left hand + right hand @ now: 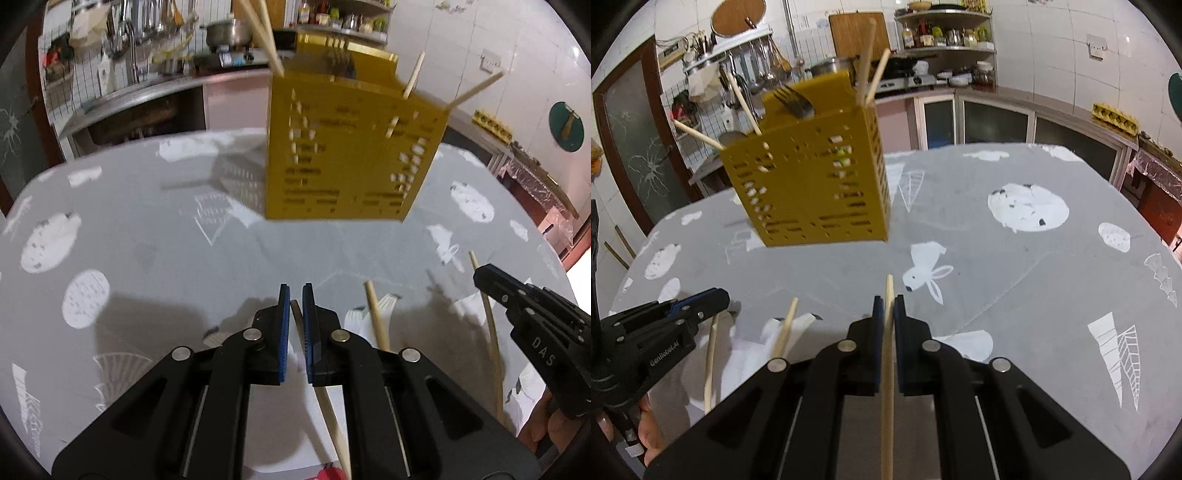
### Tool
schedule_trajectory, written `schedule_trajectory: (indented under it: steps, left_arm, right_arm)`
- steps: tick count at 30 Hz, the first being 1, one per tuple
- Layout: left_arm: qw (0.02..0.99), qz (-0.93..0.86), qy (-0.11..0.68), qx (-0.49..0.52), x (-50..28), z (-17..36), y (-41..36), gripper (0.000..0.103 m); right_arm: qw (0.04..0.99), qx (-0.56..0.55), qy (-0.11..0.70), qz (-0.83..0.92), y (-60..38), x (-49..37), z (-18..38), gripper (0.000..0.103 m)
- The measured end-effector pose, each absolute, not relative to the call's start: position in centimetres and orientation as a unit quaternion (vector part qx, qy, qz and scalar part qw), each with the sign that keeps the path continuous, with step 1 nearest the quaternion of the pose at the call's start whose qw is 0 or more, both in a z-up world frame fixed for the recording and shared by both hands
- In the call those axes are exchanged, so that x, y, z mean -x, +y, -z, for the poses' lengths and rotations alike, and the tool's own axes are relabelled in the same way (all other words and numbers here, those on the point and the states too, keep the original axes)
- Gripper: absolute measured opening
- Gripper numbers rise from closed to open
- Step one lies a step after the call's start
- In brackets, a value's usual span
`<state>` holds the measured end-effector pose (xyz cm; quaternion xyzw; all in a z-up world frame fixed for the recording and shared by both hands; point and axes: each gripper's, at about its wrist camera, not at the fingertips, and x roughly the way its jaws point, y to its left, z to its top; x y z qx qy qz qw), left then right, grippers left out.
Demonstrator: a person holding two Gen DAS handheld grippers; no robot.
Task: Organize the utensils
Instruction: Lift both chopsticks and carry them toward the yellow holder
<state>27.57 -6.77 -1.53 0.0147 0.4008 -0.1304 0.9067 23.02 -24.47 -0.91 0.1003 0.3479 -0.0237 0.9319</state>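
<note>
Here, a round table [1015, 266] under a grey cloth with white cut-out prints fills both views; its near edge is cut off by the gripper bodies. Behind it, kitchen counters, hanging ladles and shelf jars are blurred and hard to read.

A yellow perforated utensil holder [347, 155] stands upright toward the far side of the table, its long axis vertical. Its inside is hidden; only what pokes above the rim shows. From the right wrist view, a fork [795, 100] rises tines-up at the far left, and chopsticks [866, 70] lean out of the corners, some toward the left, some near vertical. Pale bits show through the slots, too small to identify.

Left gripper [296, 291]: blue pads drawn nearly together on a chopstick [334, 417], which runs from between the pads back toward the camera, slanting down and right; its lower end is cut off by the frame and the gripper body. The gripped stretch is mostly hidden.

Right gripper [889, 301]: clamped on another chopstick [887, 369], long axis close to vertical in the picture, tip pointing away toward the far side just past the pads, its other end running out of frame below.

Between the two grippers, one loose chopstick [785, 328] lies on the cloth, pointing roughly far-near; its near end is hidden behind the gripper.
</note>
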Motion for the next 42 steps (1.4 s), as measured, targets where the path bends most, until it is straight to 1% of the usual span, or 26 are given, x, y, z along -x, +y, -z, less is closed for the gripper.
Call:
schedule_trajectory:
  steps: [7,15,24,31,42]
  left_arm:
    - [0.931,0.131,0.340,-0.032,-25.6,-1.4,-6.5,0.005]
    - [0.951,0.125,0.280,-0.028,-23.9,-4.6,-5.2,0.005]
    - [0.966,0.121,0.225,-0.043,-22.0,-6.9,-5.1,0.004]
    - [0.971,0.121,0.202,-0.049,-21.0,-7.9,-5.1,0.004]
    - [0.977,0.122,0.158,-0.070,-19.6,-9.4,-4.9,0.004]
  right_arm:
    - [0.946,-0.109,0.303,0.025,-24.5,-21.6,-0.9,0.006]
    - [0.967,-0.108,0.229,0.031,-24.7,-19.2,-3.5,0.006]
    - [0.979,-0.110,0.169,0.037,-24.8,-17.0,-5.6,0.006]
    - [0.985,-0.096,0.140,0.040,-24.2,-15.9,-6.9,0.006]
    - [0.988,-0.092,0.119,0.033,-23.6,-15.2,-8.5,0.006]
